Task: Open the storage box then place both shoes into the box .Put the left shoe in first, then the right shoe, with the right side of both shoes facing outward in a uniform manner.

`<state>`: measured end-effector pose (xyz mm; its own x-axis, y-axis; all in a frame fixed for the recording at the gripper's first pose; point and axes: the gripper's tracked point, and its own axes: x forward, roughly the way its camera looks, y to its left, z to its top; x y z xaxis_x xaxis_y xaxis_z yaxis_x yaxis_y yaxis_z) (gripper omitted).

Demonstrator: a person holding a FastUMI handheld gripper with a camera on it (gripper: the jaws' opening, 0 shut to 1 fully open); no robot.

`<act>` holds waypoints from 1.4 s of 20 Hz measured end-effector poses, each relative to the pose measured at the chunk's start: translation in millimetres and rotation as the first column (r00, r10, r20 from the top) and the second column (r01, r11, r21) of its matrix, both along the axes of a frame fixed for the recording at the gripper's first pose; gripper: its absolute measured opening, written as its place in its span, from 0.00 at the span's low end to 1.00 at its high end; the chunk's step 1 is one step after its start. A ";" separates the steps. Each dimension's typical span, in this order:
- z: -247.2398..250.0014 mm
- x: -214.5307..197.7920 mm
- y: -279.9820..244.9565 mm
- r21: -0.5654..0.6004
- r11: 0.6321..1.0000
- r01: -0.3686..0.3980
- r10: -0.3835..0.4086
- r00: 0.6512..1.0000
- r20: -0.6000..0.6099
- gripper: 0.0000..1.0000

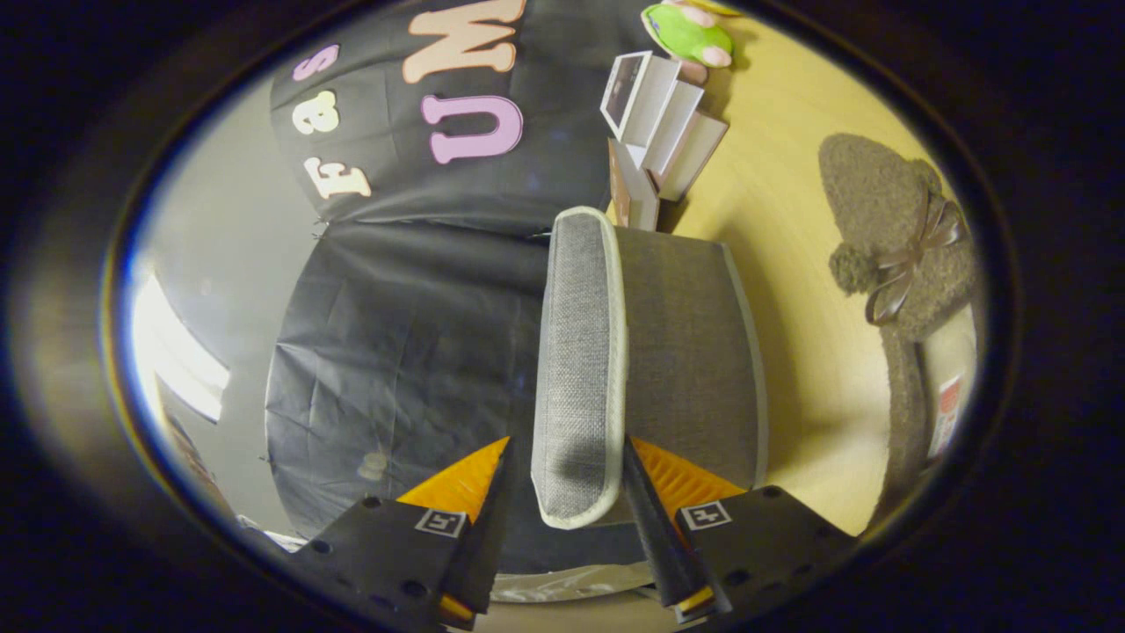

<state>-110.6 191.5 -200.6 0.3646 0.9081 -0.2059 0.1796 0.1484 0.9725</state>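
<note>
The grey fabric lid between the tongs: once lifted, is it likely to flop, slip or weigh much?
The lid looks like a padded panel with pale piping, holding a straight edge, so probably fairly stiff. Its coarse weave should give the tongs decent friction, so slipping seems unlikely. It appears thin against the storage box, so likely light.

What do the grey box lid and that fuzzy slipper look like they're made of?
The storage box lid, standing between the gripper jaws, looks like coarse woven grey fabric, matte, with pale piping along its edge. The slipper seems a curly fleece or boucle, with a satin-looking ribbon bow.
</note>
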 end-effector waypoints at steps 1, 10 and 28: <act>-1.5 -3.6 2.4 -0.001 1.000 -0.013 0.013 1.000 -0.007 0.65; 9.0 5.2 1.6 0.010 1.000 0.022 -0.022 1.000 0.000 0.05; 167.2 30.6 110.0 0.013 0.996 -0.091 0.085 0.968 0.234 0.05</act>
